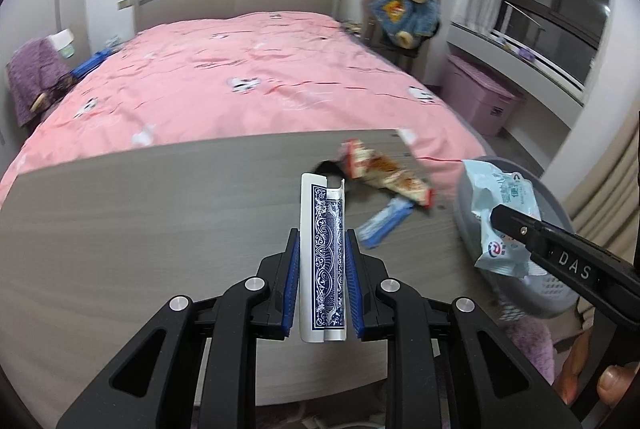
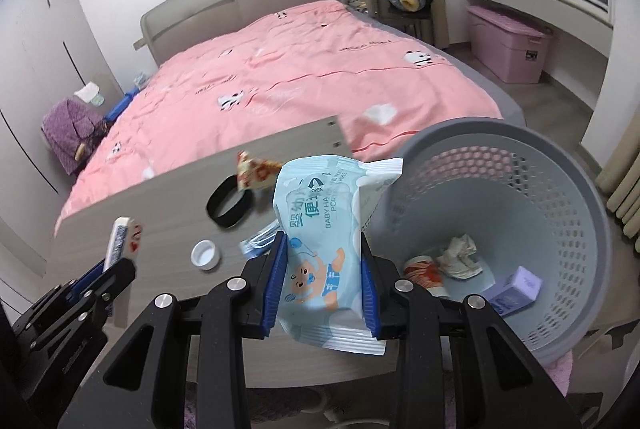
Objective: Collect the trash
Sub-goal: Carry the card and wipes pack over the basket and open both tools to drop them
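Your left gripper (image 1: 322, 261) tilts down over the grey table (image 1: 140, 213), jaws clamped on a bent blue-backed playing card (image 1: 323, 261) standing upright between the pads. Your right gripper (image 2: 324, 281) angles down at the table's right edge, jaws closed on a pale blue baby-wipes packet (image 2: 324, 229), held just beside the rim of the grey perforated basket (image 2: 568, 189), which holds 3 pieces of trash. On the table remain a red-and-white snack wrapper (image 1: 384, 173), a blue wrapper (image 1: 384, 223), a black band (image 2: 229, 207) and a white cap (image 2: 206, 254).
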Tool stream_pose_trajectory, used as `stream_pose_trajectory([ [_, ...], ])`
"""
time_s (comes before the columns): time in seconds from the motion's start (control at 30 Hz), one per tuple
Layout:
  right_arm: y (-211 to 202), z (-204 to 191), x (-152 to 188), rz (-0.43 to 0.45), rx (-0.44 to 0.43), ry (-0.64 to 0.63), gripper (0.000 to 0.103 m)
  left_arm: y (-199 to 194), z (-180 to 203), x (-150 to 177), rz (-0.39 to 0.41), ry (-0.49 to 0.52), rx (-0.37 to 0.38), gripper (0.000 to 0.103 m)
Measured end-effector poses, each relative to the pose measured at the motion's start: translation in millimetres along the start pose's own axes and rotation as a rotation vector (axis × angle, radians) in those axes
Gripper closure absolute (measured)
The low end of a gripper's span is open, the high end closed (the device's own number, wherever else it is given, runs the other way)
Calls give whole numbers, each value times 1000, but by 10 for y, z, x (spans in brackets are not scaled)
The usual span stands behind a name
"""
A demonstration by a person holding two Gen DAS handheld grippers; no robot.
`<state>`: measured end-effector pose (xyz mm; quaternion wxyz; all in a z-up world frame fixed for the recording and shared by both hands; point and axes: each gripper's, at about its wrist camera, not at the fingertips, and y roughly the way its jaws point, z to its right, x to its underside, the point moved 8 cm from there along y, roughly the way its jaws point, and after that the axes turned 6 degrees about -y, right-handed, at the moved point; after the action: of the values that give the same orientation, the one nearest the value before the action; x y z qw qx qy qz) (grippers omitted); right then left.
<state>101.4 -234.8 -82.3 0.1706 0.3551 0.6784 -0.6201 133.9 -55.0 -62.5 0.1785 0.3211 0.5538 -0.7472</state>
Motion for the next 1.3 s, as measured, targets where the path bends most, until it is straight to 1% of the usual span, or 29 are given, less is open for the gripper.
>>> stream_pose_trajectory([
  [0.27,-187,802,-48,13,54,81,70,205,935,-182,-27,110,110,82],
  [0.43,-251,1263,-13,14,77,133,70,359,1507,-138,-68,193,168,82],
  [0.53,-245,1475,25,6,87,155,70,444,1744,-77,-92,227,189,82],
  [0.67,-192,1646,55,-16,70,178,70,538,1950,-46,-114,253,198,82],
  [0.8,-168,1711,40,-19,62,168,70,610,2085,-25,-132,264,199,82],
  [1.0,-99,1798,38,-35,46,175,70,718,2145,-17,-151,268,185,82],
  [1.2,-90,1804,43,-32,43,175,70,728,2164,-26,-151,264,183,82],
  [1.3,-96,1813,39,-30,46,175,69,729,2178,-36,-150,259,190,76],
])
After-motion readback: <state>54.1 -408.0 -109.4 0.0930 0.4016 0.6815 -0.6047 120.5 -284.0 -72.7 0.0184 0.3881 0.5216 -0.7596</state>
